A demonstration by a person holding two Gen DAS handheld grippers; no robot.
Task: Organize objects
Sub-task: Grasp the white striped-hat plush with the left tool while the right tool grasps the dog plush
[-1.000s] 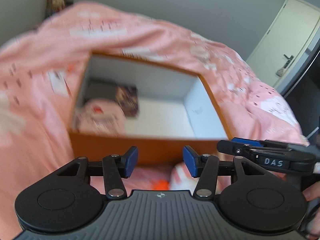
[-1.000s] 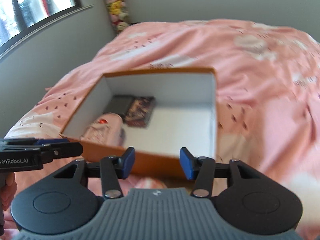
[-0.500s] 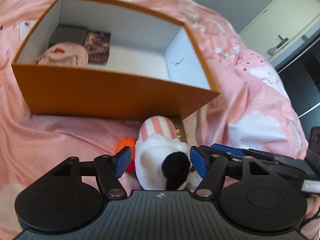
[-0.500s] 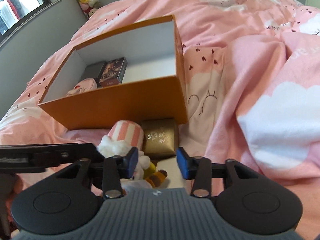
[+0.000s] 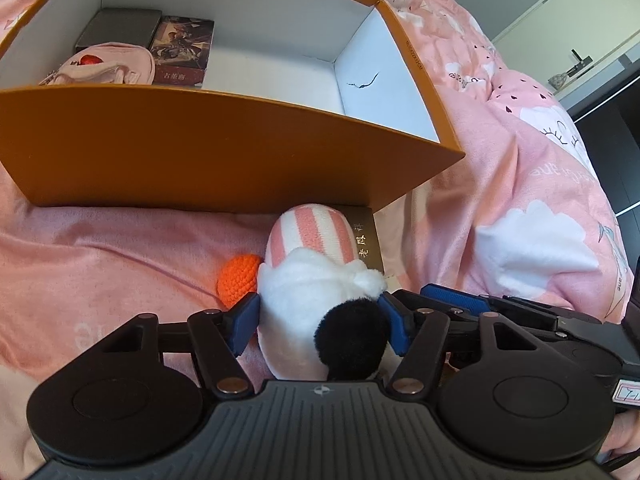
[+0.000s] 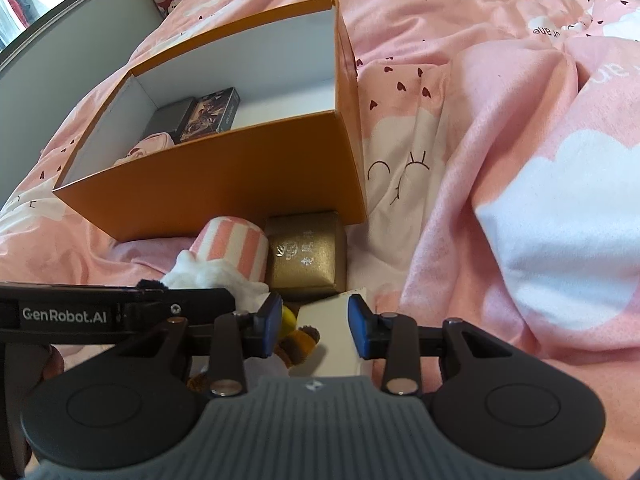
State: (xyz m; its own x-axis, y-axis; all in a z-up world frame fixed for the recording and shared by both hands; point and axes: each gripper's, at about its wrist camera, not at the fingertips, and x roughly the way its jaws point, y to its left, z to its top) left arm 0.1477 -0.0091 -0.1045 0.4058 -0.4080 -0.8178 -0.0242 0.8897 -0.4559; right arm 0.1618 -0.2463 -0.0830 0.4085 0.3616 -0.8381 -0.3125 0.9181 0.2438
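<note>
A plush toy (image 5: 316, 272), white with a pink-striped end and a black pompom, lies on the pink bedding in front of the orange box (image 5: 200, 152). My left gripper (image 5: 320, 324) straddles it; the jaws are closing and both pads touch its sides. In the right wrist view the same plush toy (image 6: 230, 252) lies beside a gold box (image 6: 306, 256). My right gripper (image 6: 314, 328) hovers part open over a white box (image 6: 332, 344) wider than its gap, and nothing is gripped. An orange crochet ball (image 5: 238, 276) rests left of the plush.
Inside the orange box (image 6: 224, 184) sit a pink pouch (image 5: 108, 64), a dark card box (image 5: 184, 52) and a grey case (image 5: 118, 30); its right half is bare. A small brown and yellow toy (image 6: 298, 340) lies under the right gripper. Rumpled pink duvet (image 6: 500, 140) surrounds everything.
Both grippers came down from above the orange box to the items in front of it. The left jaws widened and now enclose the plush; the right jaws narrowed.
</note>
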